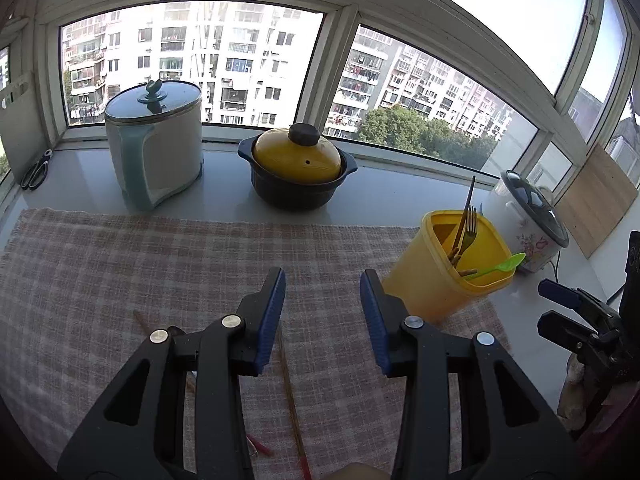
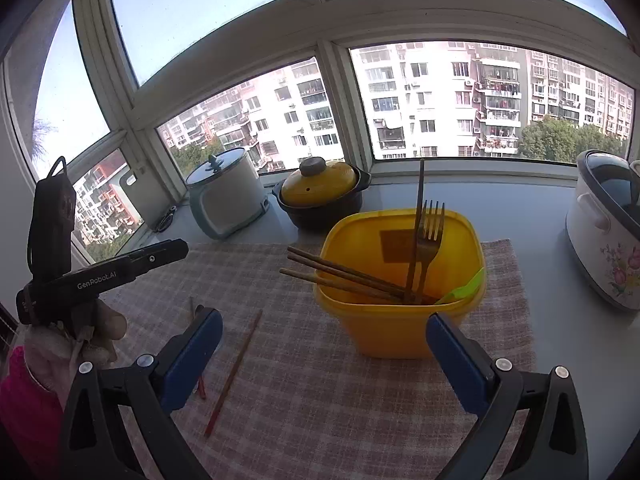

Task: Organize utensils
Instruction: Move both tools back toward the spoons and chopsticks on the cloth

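1. At the far left of the sill we see black-handled scissors lying by a white board propped against the wall.
2. Next we find a white and pale-blue cooker with a glass lid, standing on the counter behind the checked cloth.
3. Beside it sits a dark clay pot with a yellow lid, also behind the cloth.
4. Our left gripper hangs over the middle of the cloth; its blue pads stand apart and we see nothing between them.
5. Under and behind that gripper lie a few loose chopsticks on the cloth, one with a red end; from the right wrist view a single chopstick lies left of the container.
6. Our right gripper has its jaws spread wide, empty, just in front of the yellow container.
7. That container stands on the right part of the cloth. In it we see a fork standing tines up, a tall thin handle beside it, brown chopsticks leaning out to the left, and a green plastic spoon resting on the right rim.
8. Right of the container stands a white flowered rice cooker, off the cloth.
9. Furthest right, in the left wrist view, a wooden board leans against the window.
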The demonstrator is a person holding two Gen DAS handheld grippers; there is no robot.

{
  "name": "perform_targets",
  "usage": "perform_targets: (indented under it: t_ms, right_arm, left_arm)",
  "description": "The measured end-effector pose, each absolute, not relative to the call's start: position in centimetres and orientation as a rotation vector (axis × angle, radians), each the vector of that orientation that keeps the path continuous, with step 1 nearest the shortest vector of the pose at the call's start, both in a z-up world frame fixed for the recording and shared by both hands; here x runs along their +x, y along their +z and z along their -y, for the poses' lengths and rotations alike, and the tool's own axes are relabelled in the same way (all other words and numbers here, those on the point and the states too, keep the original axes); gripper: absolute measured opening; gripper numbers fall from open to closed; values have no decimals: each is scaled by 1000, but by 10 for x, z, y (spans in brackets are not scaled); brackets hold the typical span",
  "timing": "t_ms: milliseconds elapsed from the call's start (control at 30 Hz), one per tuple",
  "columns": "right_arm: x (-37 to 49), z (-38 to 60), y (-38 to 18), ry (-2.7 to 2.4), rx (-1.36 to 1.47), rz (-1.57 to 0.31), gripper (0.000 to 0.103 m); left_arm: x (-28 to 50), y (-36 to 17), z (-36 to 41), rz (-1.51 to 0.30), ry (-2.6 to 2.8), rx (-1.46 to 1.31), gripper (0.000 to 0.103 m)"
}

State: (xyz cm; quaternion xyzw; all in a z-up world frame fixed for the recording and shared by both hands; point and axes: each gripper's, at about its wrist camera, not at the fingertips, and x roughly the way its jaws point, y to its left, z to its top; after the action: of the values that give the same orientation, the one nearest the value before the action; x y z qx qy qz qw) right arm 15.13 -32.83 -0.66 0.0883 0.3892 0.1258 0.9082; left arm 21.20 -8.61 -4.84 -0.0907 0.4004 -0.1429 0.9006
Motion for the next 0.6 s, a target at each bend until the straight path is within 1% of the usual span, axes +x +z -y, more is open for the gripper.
perform_targets:
  t_ms: [200,333,467,533,600]
  right_arm:
    - [149,295,-14,313,126,-828,103]
    - [152,270,-26,367,89,-878,102]
    - [160,245,-44,409,73,-953,93]
    - [164,236,-53,426,84,-991,90]
    - [169,229,-62,436,92,-1024,82]
  left_arm:
    - [207,-79,38,-961,-192,-254,39]
    - [201,-94,14,-995,-161,-278,39]
    - [198,-109,9,-1040,-170,-265,39]
    - [195,-119,11,-1062,-184,-255,39]
    - [191,-126,14,-1082,-206,-242,39]
